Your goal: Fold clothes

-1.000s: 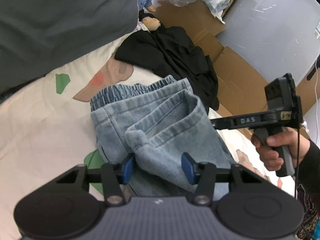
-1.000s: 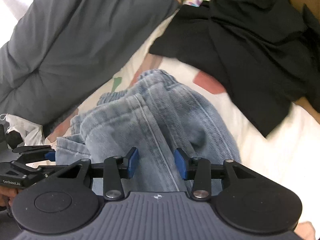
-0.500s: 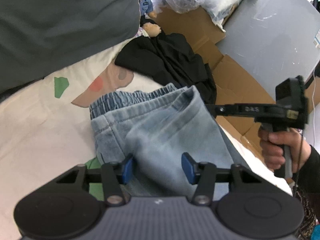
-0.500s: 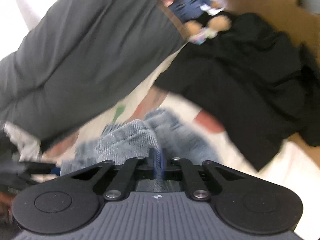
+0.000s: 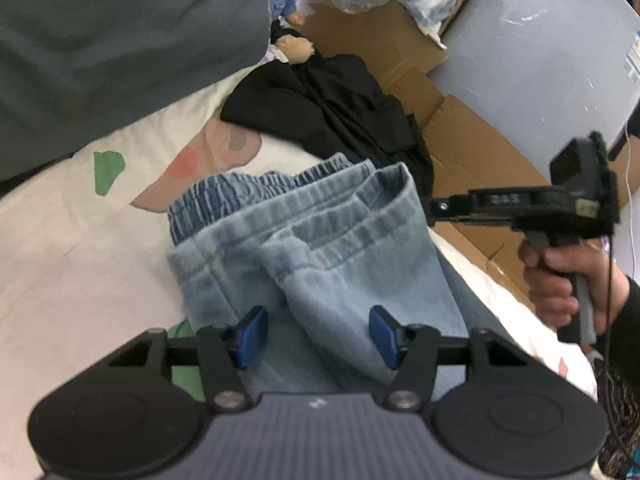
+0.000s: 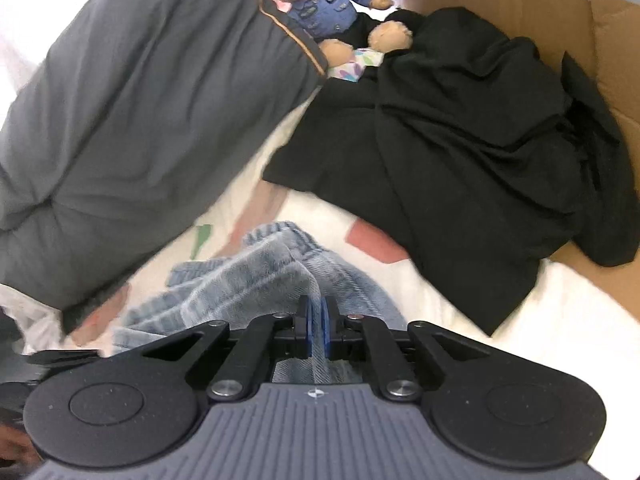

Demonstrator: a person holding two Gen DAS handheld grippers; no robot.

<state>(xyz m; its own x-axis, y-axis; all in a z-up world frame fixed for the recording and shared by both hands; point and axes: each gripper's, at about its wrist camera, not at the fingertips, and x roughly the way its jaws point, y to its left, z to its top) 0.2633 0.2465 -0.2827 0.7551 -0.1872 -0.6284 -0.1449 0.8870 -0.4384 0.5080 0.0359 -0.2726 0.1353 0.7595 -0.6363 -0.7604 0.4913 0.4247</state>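
Now the jeans [image 5: 320, 248] lay folded on a bed sheet [image 5: 80, 260] printed with green and pink shapes, the elastic waistband at the far end and the leg hems doubled over on top. The left claw [image 5: 316, 334] sat low over the near fold with its blue pads [image 5: 251, 334] apart; its jaws had just been opening wider, and denim lay between them with no pad pressing on it. The right claw [image 6: 317, 330] was nearly together, clamped on a thin ridge of denim that rose between its pads — its jaws had snapped shut and then eased a touch. From the left wrist view the right claw reached in from the side at the jeans' far corner, a hand [image 5: 560, 280] wrapped round its handle. Beyond the jeans a black garment [image 6: 460, 152] lay crumpled, partly on the sheet and partly on flattened cardboard [image 5: 472, 148]. A grey duvet [image 6: 140, 100] bulked on the left, and a teddy bear [image 6: 320, 4] in a blue shirt sat between it and the black garment.
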